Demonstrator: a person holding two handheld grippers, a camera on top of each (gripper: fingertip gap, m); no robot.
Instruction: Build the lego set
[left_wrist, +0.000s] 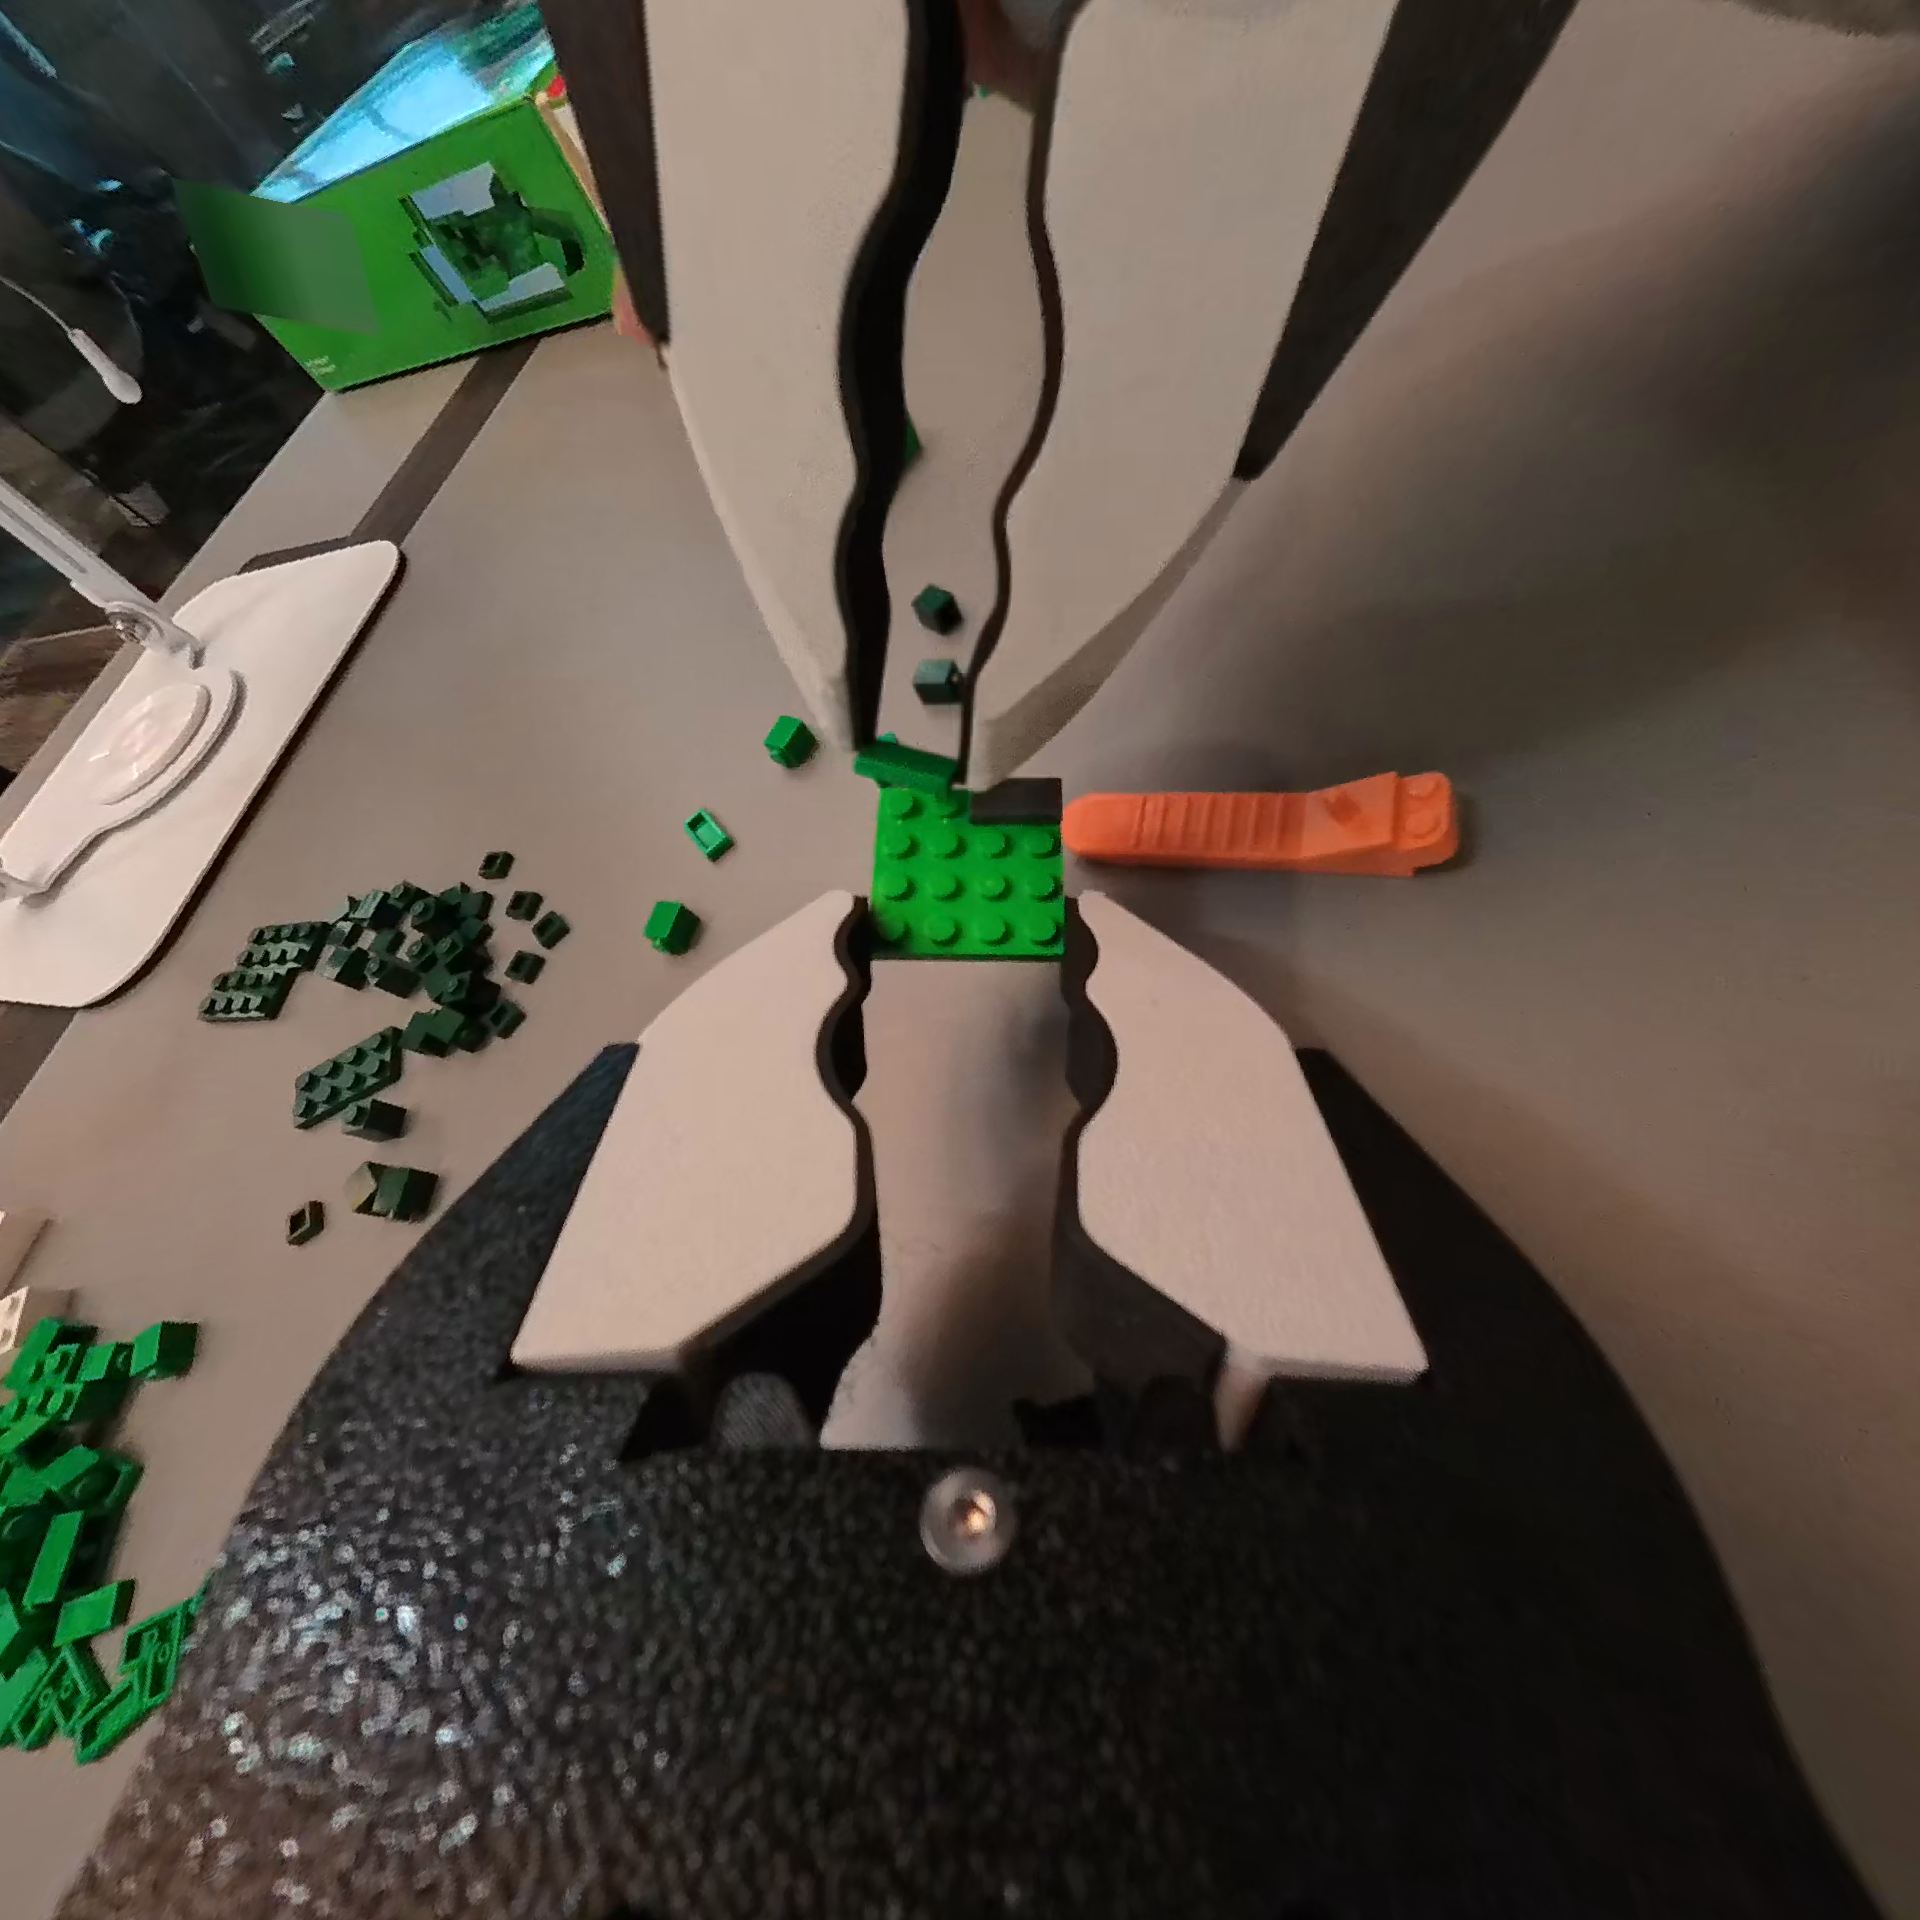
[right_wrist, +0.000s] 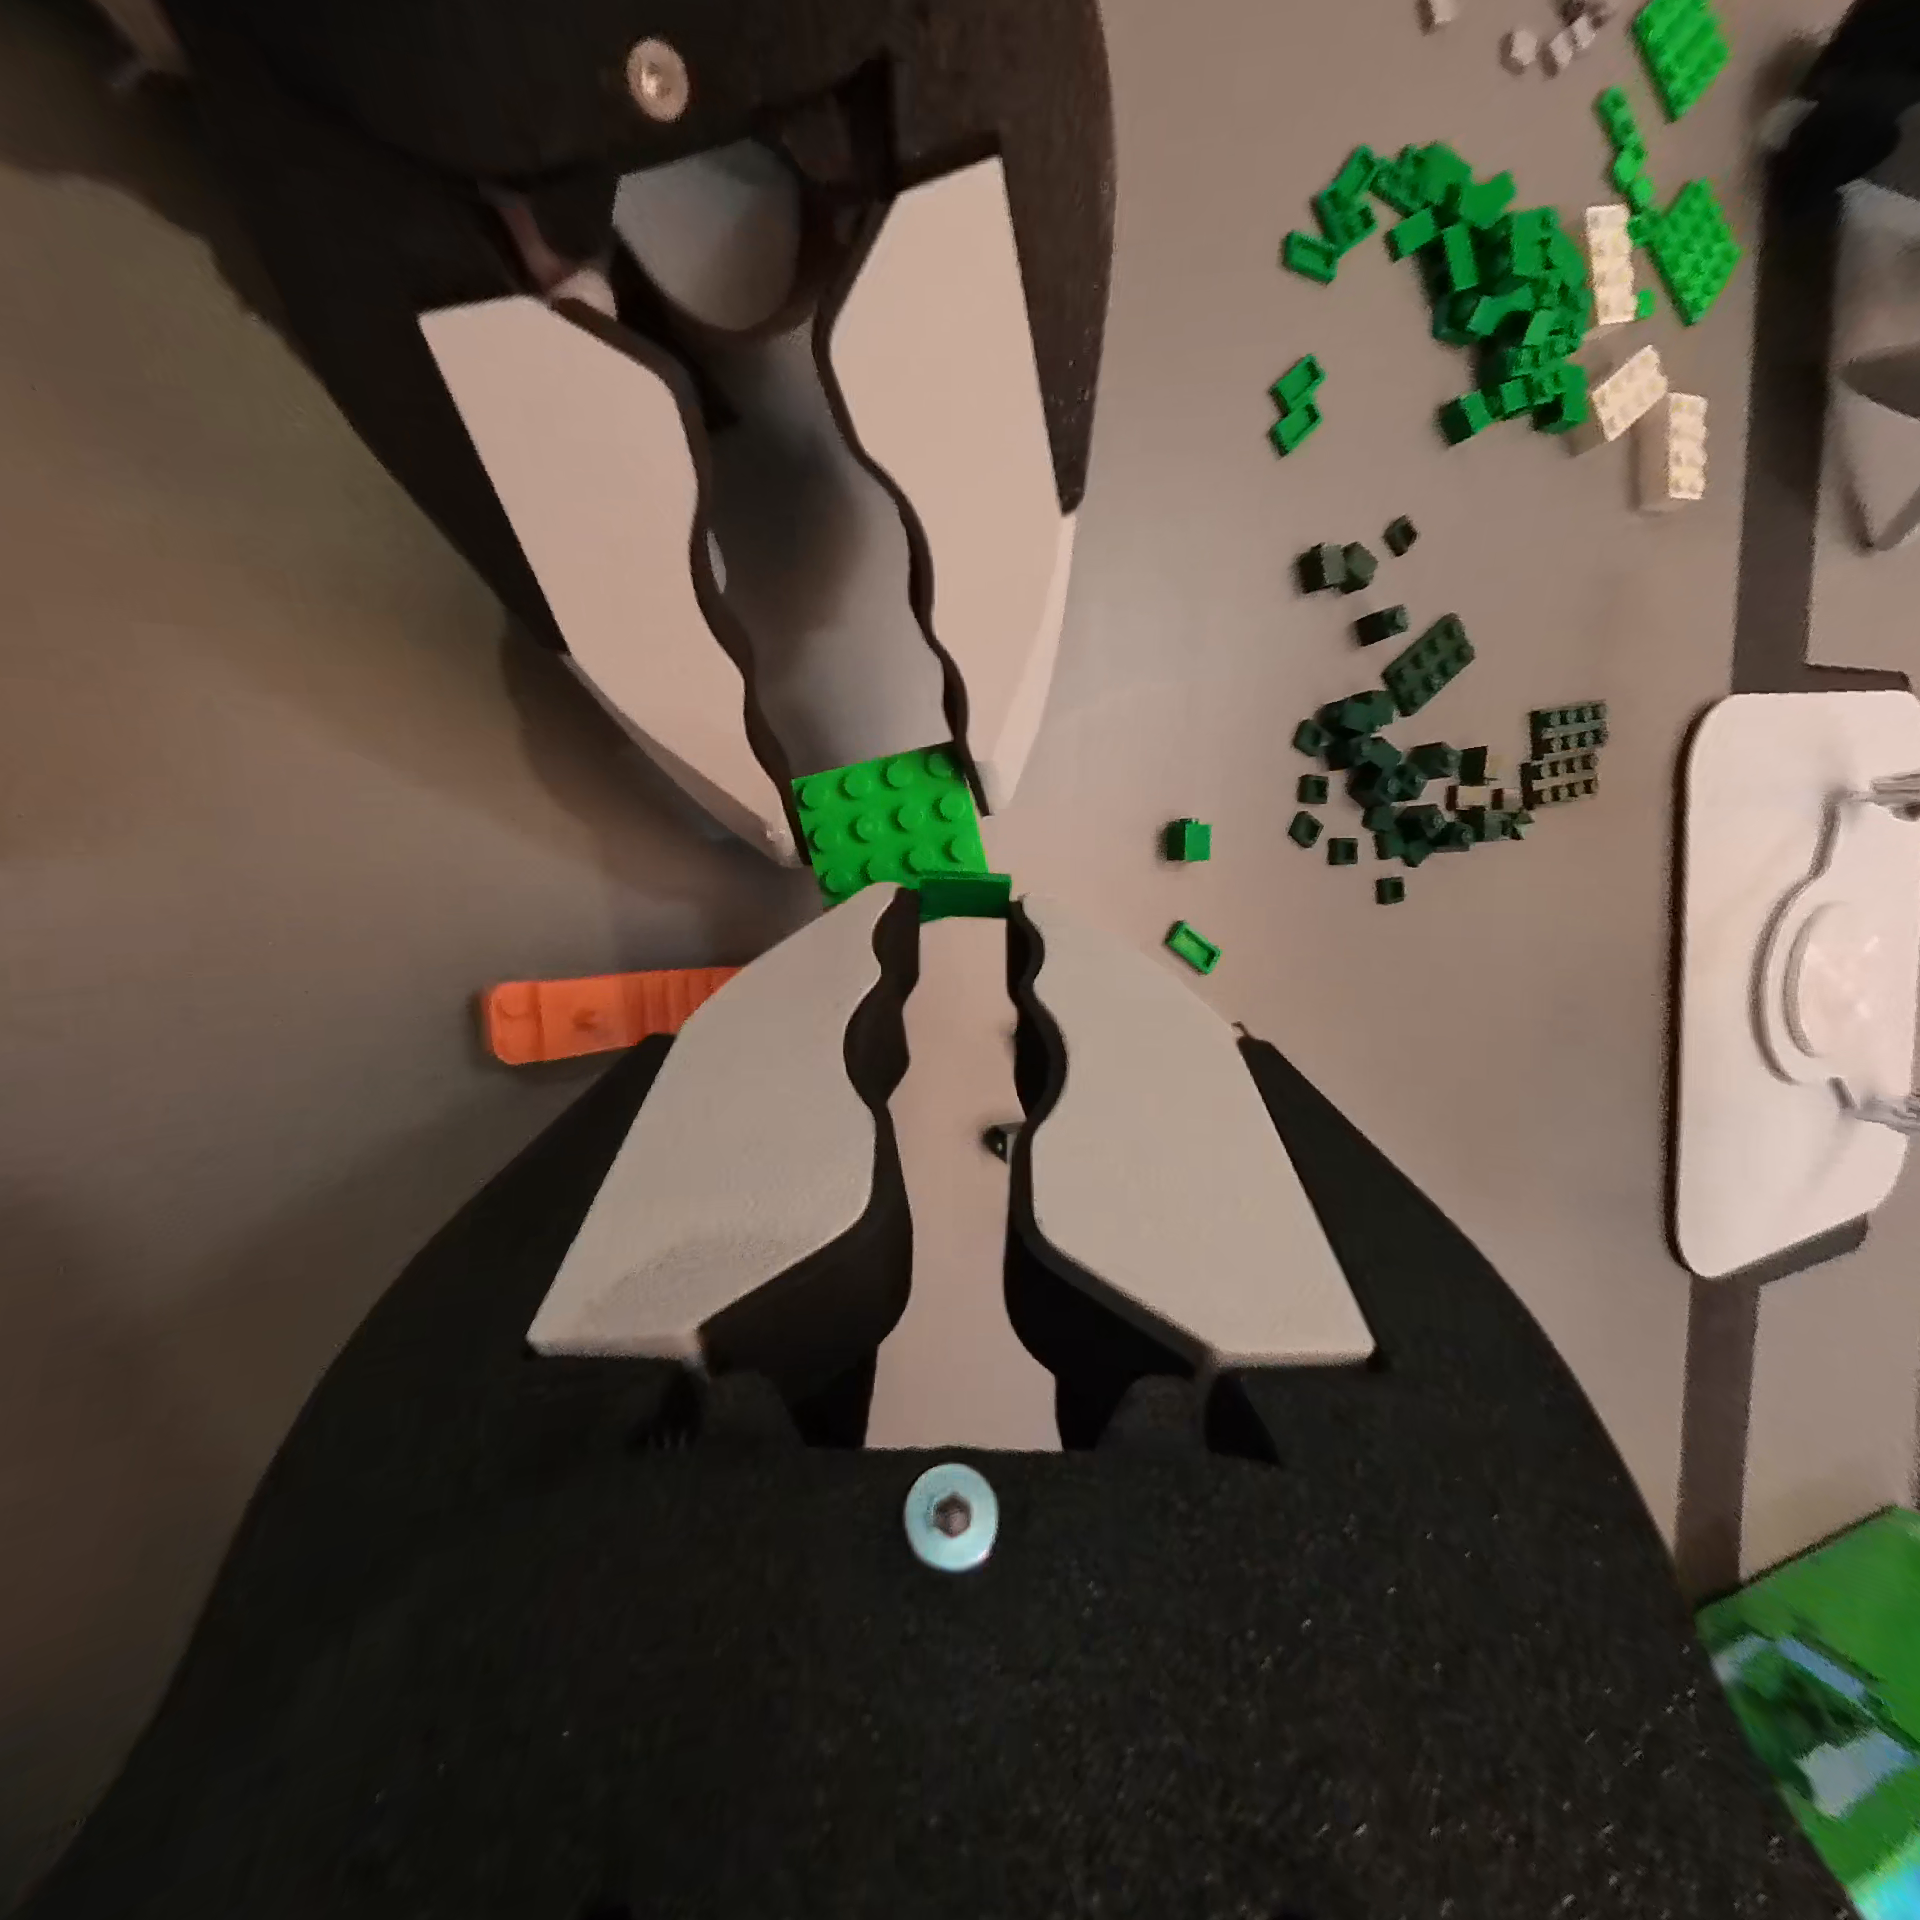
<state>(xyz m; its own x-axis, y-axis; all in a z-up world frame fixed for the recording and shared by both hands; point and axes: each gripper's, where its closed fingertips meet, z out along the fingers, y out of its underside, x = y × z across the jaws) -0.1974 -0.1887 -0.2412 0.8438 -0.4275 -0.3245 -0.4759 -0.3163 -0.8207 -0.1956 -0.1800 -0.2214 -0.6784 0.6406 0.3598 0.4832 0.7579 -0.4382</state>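
Note:
A bright green square plate (left_wrist: 971, 883) lies flat on the grey table, and it shows in the right wrist view (right_wrist: 894, 821) too. My left gripper (left_wrist: 966, 925) is shut on its two side edges. A dark tile (left_wrist: 1018, 800) sits on the plate's far right corner. My right gripper (left_wrist: 914, 764) reaches in from the far side, shut on a small green brick (left_wrist: 902, 767), tilted at the plate's far edge. In the right wrist view my right gripper (right_wrist: 961, 909) holds that brick (right_wrist: 966, 896) against the plate, with the left gripper (right_wrist: 883, 821) opposite.
An orange brick separator (left_wrist: 1257, 826) lies just right of the plate. Left of it are loose small green bricks (left_wrist: 670, 925), a dark green pile (left_wrist: 395, 956) and a bright green pile (left_wrist: 73, 1475). A white stand base (left_wrist: 177, 769) and a green box (left_wrist: 447, 260) sit farther left. Both grippers' tips are close together, under 4 cm apart. The left tips stand about 4 cm off the orange brick separator (left_wrist: 1257, 826). Look for it in the right wrist view (right_wrist: 659, 1007) too.

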